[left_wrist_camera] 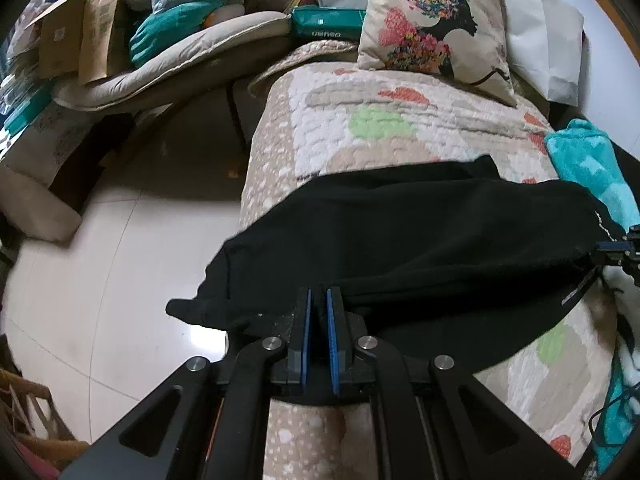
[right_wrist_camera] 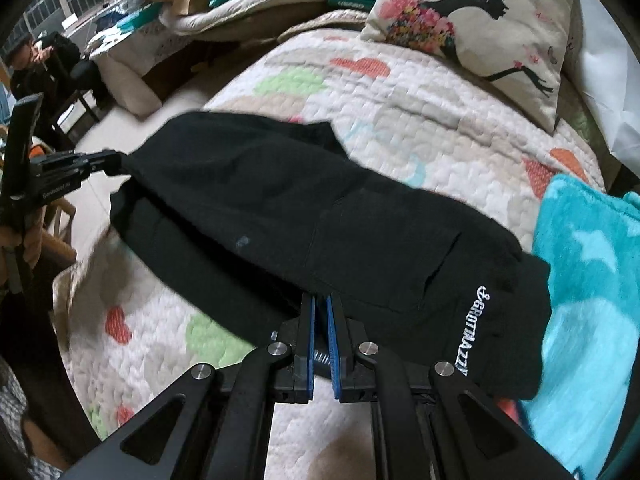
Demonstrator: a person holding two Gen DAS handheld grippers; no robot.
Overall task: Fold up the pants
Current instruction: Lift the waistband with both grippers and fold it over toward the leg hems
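Both tongs, left (left_wrist_camera: 318, 300) and right (right_wrist_camera: 321, 306), pinching my black pants (right_wrist_camera: 304, 216) | long axis spans crosswise between them over the bed (right_wrist_camera: 420, 120)

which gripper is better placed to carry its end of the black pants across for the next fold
Left, probably. The left gripper pinches the leg end of the pants, hanging loose past the bed edge; the right gripper holds the waist end, beside the teal blanket.
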